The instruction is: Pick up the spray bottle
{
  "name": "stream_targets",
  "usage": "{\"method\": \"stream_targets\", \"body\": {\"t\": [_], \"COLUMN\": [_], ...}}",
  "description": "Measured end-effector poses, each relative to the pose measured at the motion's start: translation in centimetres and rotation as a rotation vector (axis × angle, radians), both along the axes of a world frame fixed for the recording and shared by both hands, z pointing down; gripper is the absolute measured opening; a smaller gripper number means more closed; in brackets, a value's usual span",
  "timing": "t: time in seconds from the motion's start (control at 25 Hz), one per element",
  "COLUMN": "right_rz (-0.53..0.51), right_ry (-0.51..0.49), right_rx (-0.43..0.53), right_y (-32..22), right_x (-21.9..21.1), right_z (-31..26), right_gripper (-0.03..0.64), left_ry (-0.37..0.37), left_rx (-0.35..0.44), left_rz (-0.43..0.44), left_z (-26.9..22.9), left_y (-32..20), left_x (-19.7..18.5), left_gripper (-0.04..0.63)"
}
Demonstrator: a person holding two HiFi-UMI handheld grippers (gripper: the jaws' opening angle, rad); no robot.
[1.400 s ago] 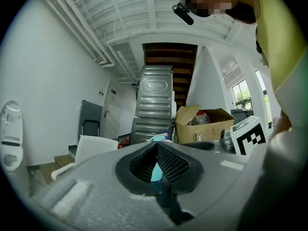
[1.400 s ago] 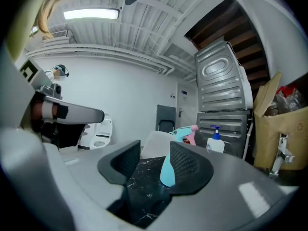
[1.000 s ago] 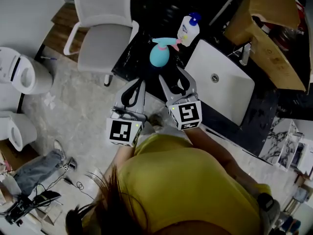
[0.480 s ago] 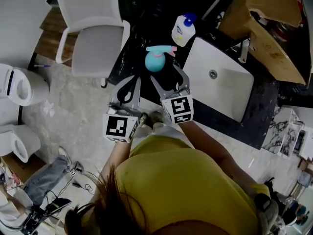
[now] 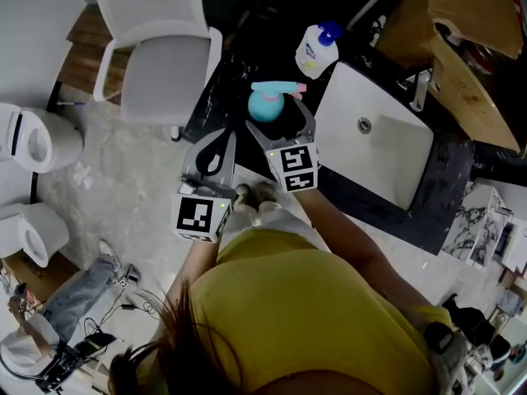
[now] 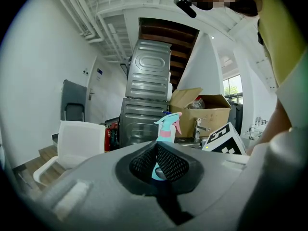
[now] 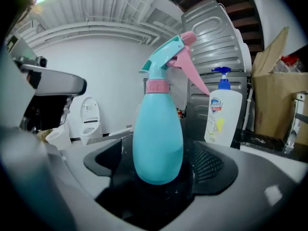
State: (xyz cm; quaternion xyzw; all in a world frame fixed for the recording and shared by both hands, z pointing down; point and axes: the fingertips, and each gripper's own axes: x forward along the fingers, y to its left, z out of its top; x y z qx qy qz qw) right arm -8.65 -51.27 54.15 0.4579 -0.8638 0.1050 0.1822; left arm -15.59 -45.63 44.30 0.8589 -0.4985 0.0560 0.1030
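Head view: the right tool (image 5: 280, 120) has its jaws spread on either side of a teal, pear-shaped plastic spray bottle (image 5: 266, 103), which stands on the dark desk (image 5: 221, 82) between them. The bottle's spray head lies crosswise to the tool. Its pink trigger is on the side of a white plastic soap bottle with a blue pump (image 5: 317, 49), which stands beyond the tool, beside a white rectangular sink (image 5: 387, 151). The left tool (image 5: 212, 146) hangs just left of the right one, at the desk's edge, with its jaws drawn together.

Left gripper view: the left tool's (image 6: 157, 160) mesh pads meet at the top with nothing clamped. The spray bottle (image 6: 166, 126) shows ahead of them, upright.

Right gripper view: the right tool (image 7: 159, 177) is wide apart, and a gap shows between the spray bottle (image 7: 158, 143) and the right pad (image 7: 211, 165). The bottle's long axis is vertical. Its nozzle points toward the left jaw and its pink trigger slopes toward the right one. Beyond the right jaw, the soap bottle (image 7: 223, 114) carries a blue badge that appears to read "Safeguard".
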Motion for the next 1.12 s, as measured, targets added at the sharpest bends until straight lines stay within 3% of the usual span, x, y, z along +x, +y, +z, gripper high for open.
{"method": "stream_targets", "body": {"t": [0.48, 0.68, 1.12], "right_rz": [-0.011, 0.000, -0.031], "right_ry": [0.027, 0.043, 0.051], "right_rx": [-0.056, -0.036, 0.043], "right_y": [-2.1, -2.7, -2.1], "right_x": [-1.7, -1.6, -1.7], "right_z": [1.4, 1.5, -1.2], "right_gripper": [0.442, 0.400, 0.388], "left_ry": [-0.018, -0.021, -0.015], "left_rx": [-0.020, -0.021, -0.021], "left_rz": [-0.033, -0.046, -0.036], "left_z": [0.4, 0.8, 0.6], "left_y": [0.7, 1.0, 1.4], "left_x": [-1.5, -1.9, -1.5], "left_gripper": [0.005, 0.005, 0.005]}}
